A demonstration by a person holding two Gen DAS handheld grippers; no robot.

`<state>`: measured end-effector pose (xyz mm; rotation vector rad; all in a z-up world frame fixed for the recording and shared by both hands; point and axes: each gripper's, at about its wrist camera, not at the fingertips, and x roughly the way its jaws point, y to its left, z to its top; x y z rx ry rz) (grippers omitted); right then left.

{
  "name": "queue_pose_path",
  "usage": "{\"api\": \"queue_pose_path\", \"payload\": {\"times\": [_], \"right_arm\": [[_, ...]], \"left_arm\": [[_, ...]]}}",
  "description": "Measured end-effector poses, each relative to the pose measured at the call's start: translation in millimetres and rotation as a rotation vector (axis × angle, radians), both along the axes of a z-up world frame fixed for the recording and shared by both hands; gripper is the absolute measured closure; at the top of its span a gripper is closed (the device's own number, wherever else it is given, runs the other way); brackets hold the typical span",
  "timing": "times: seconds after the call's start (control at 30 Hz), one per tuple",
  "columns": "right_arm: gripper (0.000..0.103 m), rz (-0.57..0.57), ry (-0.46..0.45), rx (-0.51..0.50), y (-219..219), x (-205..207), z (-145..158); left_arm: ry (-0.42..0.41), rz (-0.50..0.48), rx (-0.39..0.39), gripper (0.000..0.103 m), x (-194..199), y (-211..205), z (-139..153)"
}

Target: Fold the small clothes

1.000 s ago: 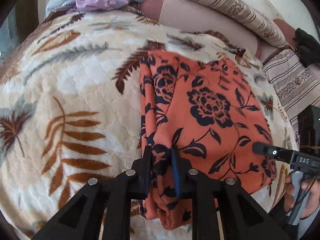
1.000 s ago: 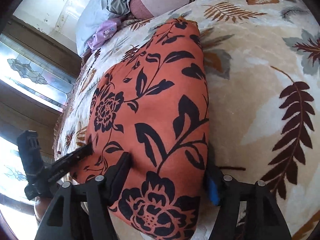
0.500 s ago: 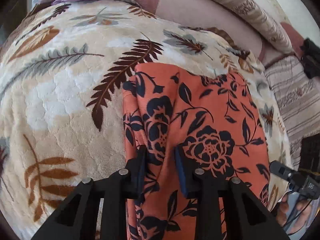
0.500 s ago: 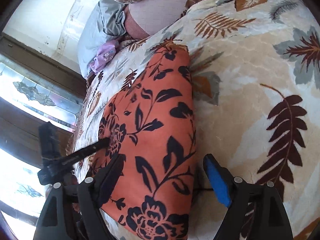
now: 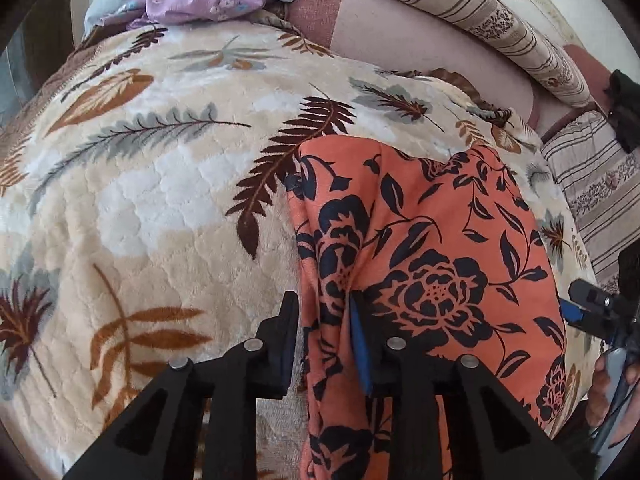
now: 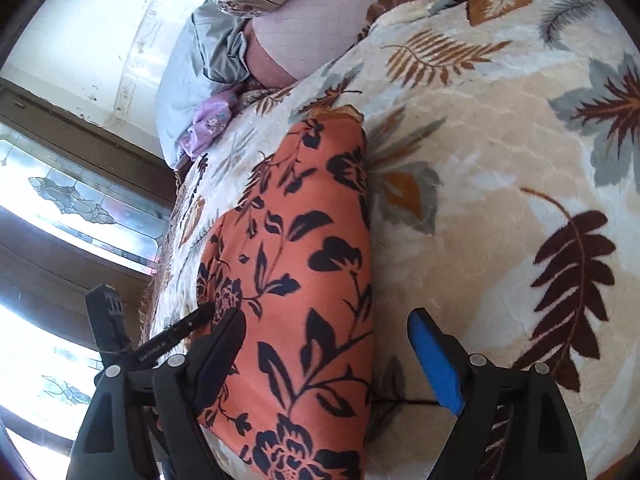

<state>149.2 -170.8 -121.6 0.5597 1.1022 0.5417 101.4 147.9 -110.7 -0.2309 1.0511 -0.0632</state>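
The folded garment [image 5: 440, 264] lies on the blanket [image 5: 160, 208] that covers the bed, toward its right side. Far left, a heap of clothes [image 5: 200, 0] sits at the blanket's edge; bolster cushions [image 5: 500, 20] lie far right.

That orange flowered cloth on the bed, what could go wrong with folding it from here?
A raised ridge of the orange cloth sits between the jaws of the left gripper, which have just been opening; pulling back carelessly could drag it and spoil the fold. The right gripper stands wide over the cloth's edge, so it might catch the plush leaf-print blanket instead. The edge near the person could slide off.
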Motion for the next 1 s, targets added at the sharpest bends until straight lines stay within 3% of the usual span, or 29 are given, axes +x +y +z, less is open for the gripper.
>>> {"api": "queue_pose_path", "payload": {"times": [0.1, 0.23, 0.37, 0.57, 0.73, 0.77, 0.8, 0.83, 0.87, 0.9, 0.97, 1.0], "right_arm": [[0.017, -0.008, 0.001, -0.016, 5.2, 7.4, 2.0], [0.017, -0.012, 0.016, -0.038, 11.7, 19.2, -2.5], [0.017, -0.012, 0.027, -0.02, 14.8, 21.6, -5.5], [0.017, -0.01, 0.015, -0.017, 13.7, 22.8, -3.3], [0.017, 0.001, 0.021, -0.012, 17.4, 34.8, -6.6], [0.017, 0.005, 0.034, -0.009, 19.3, 37.5, -10.8], [0.017, 0.017, 0.054, 0.0, 22.3, 40.5, -16.5], [0.022, 0.056, 0.08, 0.004, 29.9, 43.3, -22.3], [0.036, 0.091, 0.079, -0.016, 37.2, 44.0, -22.5], [0.048, 0.128, 0.04, -0.103, 49.8, 40.7, -16.1], [0.049, 0.157, -0.035, -0.21, 64.8, 33.3, -2.7], [0.049, 0.153, -0.032, -0.218, 65.3, 34.1, -3.5]], "left_arm": [[-0.027, -0.002, 0.063, 0.061, -10.4, -5.3, 7.3], [-0.045, -0.003, 0.086, 0.058, -18.7, -7.0, 17.0], [-0.085, -0.005, 0.101, 0.046, -14.6, -9.5, 28.7], [-0.104, -0.011, 0.109, 0.046, 7.9, -14.8, 33.9], [-0.086, -0.002, 0.067, 0.046, 22.9, -13.2, 23.8], [-0.068, 0.005, 0.052, 0.047, 27.5, -10.6, 16.4], [-0.034, 0.018, 0.048, 0.067, 32.7, -6.2, 6.0], [-0.004, 0.026, -0.001, 0.073, 35.8, -0.5, -3.7], [0.009, 0.057, -0.086, 0.074, 35.9, 10.8, -10.8], [0.007, 0.081, -0.121, 0.075, 34.1, 17.7, -11.8], [-0.01, 0.073, -0.087, 0.076, 30.4, 15.5, -9.3], [-0.013, 0.065, -0.066, 0.076, 29.8, 11.6, -9.5]]}}
